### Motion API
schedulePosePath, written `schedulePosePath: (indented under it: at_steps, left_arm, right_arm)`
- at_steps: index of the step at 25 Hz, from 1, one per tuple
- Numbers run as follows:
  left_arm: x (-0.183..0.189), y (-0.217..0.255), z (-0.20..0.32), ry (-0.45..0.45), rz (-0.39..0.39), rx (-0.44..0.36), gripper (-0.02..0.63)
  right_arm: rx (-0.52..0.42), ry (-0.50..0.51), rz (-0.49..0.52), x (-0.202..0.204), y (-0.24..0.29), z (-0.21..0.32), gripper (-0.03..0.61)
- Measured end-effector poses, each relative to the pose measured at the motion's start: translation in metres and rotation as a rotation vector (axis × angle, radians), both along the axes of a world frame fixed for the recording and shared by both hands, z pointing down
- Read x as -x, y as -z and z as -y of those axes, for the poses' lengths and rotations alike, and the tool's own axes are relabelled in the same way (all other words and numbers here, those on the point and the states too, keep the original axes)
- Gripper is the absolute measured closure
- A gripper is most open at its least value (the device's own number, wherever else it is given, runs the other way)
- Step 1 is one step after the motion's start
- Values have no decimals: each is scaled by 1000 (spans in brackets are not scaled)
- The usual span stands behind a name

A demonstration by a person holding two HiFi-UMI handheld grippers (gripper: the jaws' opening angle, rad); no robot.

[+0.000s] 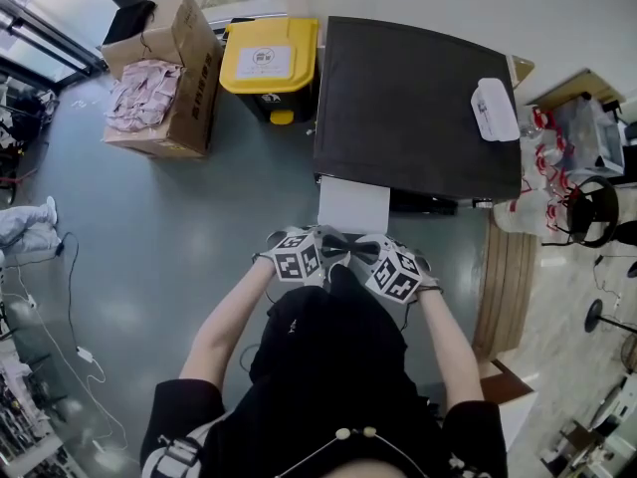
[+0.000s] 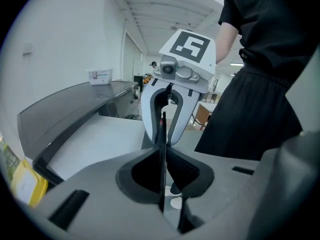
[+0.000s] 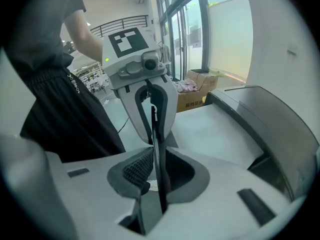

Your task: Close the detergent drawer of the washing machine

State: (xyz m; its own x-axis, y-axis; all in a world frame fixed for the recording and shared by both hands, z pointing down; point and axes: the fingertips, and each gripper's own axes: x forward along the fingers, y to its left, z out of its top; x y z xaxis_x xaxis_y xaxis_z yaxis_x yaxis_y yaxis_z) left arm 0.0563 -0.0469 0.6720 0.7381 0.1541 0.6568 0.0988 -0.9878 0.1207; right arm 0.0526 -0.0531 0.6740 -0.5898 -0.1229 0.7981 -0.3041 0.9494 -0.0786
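Note:
The washing machine (image 1: 413, 103) has a dark top, and its white detergent drawer (image 1: 353, 205) sticks out toward me from the front. I hold both grippers together just in front of the drawer, tips facing each other. My left gripper (image 1: 338, 248) and right gripper (image 1: 360, 251) meet tip to tip. In the left gripper view my own jaws (image 2: 163, 151) stand pressed together with nothing between them, and the right gripper's white fingers (image 2: 150, 119) are directly opposite. The right gripper view shows the same: my jaws (image 3: 156, 156) are shut and empty, facing the left gripper's fingers (image 3: 135, 111).
A yellow bin (image 1: 269, 63) stands left of the machine, beside an open cardboard box (image 1: 164, 83) of pink packets. A white container (image 1: 495, 108) lies on the machine's top. Wooden boards (image 1: 508, 277) and clutter are to the right. Cables (image 1: 70, 297) trail over the grey floor at left.

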Motion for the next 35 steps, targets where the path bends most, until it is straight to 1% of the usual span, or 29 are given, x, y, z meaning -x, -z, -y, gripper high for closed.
schedulePosePath:
  at_steps: [1, 5, 7, 13, 20, 24, 27, 35]
  left_arm:
    - [-1, -2, -2, -14, 9, 4, 572]
    - [-5, -6, -5, -57, 54, 24, 581]
    - [-4, -7, -5, -64, 64, 42, 581]
    - [-5, -6, -4, -59, 69, 65, 581]
    - [-3, -8, -2, -75, 89, 106, 581]
    - [-3, -9, 2, -54, 88, 112, 580]
    - [-3, -9, 4, -56, 88, 113, 580]
    - [-4, -6, 20, -42, 83, 112, 580]
  right_arm:
    - [9, 6, 1, 1, -1, -1, 499]
    - [40, 36, 2, 1, -5, -3, 512]
    - [53, 45, 9, 2, -5, -4, 522]
    - [91, 57, 8, 2, -5, -4, 529]
    - [97, 63, -9, 4, -6, -2, 532]
    - [104, 59, -8, 4, -7, 1, 531]
    - [109, 62, -8, 3, -7, 3, 531]
    - [93, 50, -10, 3, -5, 19, 532]
